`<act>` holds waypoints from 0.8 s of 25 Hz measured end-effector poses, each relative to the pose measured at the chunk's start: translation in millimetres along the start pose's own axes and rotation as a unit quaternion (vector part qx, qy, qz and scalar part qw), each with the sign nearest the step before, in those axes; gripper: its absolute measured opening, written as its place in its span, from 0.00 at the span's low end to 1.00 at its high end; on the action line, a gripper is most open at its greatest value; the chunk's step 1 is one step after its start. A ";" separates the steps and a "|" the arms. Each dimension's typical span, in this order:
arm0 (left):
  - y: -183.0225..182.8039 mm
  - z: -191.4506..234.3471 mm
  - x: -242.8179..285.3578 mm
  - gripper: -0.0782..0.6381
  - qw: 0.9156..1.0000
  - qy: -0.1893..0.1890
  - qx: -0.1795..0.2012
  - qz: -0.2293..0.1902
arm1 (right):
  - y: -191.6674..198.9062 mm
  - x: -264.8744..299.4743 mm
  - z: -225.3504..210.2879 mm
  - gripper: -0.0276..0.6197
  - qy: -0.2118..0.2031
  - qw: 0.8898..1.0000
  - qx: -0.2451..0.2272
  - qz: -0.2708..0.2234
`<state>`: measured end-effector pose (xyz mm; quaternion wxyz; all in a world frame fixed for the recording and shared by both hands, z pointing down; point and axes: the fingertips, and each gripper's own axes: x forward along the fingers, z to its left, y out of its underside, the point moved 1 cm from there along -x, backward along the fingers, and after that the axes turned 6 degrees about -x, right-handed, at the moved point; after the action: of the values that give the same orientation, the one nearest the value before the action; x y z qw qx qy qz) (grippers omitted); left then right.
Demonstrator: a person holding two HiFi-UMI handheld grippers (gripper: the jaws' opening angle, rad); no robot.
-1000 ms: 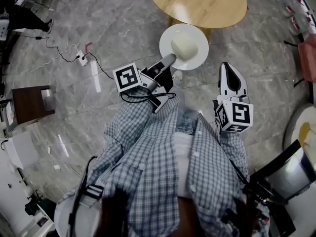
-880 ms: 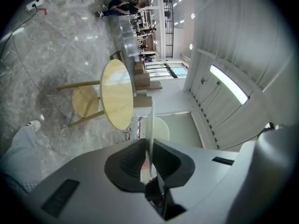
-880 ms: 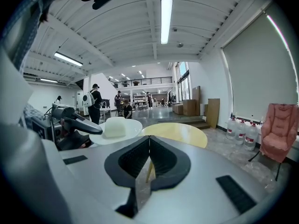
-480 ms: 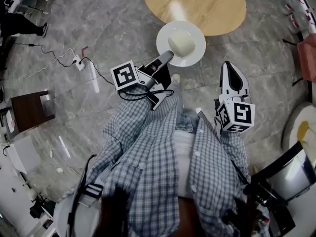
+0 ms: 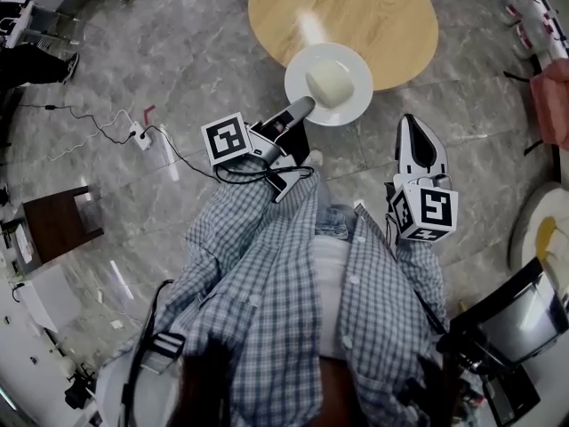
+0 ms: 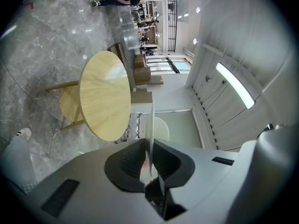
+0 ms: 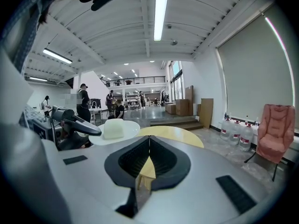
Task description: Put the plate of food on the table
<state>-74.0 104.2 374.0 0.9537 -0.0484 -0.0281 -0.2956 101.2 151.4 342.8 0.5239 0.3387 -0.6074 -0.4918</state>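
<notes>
My left gripper (image 5: 307, 105) is shut on the near rim of a white plate (image 5: 348, 105), held level with a pale block of food (image 5: 327, 83) on it. The plate overlaps the near edge of the round wooden table (image 5: 356, 7). In the left gripper view the plate (image 6: 151, 139) shows edge-on between the jaws, with the table (image 6: 105, 94) ahead. My right gripper (image 5: 414, 124) is shut and empty, to the right of the plate, over the floor. In the right gripper view the plate (image 7: 126, 126), the food (image 7: 113, 128) and the table (image 7: 180, 135) lie ahead and to the left.
A grey marble floor (image 5: 178, 43) surrounds the table. A power strip with cables (image 5: 140, 133) lies at the left, near a dark brown stool (image 5: 58, 225). A pink armchair (image 7: 273, 129) and water bottles (image 7: 238, 135) stand at the right.
The plate, held by my left gripper, has come over the table's near edge as I moved toward it. My right gripper moved along with it, still shut.
</notes>
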 end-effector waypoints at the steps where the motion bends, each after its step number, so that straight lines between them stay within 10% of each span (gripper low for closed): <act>1: -3.3 -0.7 4.1 0.15 1.000 0.001 0.000 0.002 | -1.5 4.2 -2.4 0.05 0.002 1.000 0.000 0.000; 20: -76.3 -10.0 35.2 0.15 1.000 0.001 -0.004 0.018 | -33.7 82.3 -2.0 0.05 0.014 1.000 0.013 -0.007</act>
<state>-88.0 20.7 372.7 0.9588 -0.0523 -0.0253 -0.2781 81.5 65.0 335.6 0.5246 0.3566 -0.6036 -0.4830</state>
